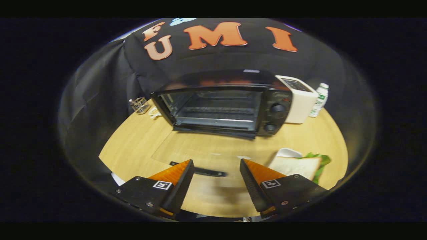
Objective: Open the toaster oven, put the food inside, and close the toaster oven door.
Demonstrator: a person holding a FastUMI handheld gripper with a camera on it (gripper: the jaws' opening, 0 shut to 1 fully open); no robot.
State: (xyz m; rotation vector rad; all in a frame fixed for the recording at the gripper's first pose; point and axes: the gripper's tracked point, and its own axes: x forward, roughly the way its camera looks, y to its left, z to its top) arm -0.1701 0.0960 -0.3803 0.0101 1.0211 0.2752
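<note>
— Gripper (217, 173): what are its fingers at?
— Spread wide, nothing between them but bare tabletop. Held low over the near edge, aimed at the toaster oven, likely so the next reach has room either way.

— Item just ahead of the fingers?
— Oven door (213, 151), glass, dropped flat onto the wood. Its dark handle bar (200, 171) lies between the fingertips, a little beyond them. Opening step looks done.

— The food?
— Sandwich (297, 165): white bread over green lettuce, on a white plate (287, 152), just beside the right finger. Not yet inside; judged the next thing to pick up.

— The toaster oven (223, 108) itself?
— Black, well beyond the fingers, cavity exposed, wire rack visible, two knobs at its right side.

— Surroundings?
— Wooden table (140, 143), pale grain. White appliance (300, 98) touching or just beside the oven's right; small white bottle (319, 100) next to that. Wire holder (140, 105) at the oven's left. Black cloth walls behind.
</note>
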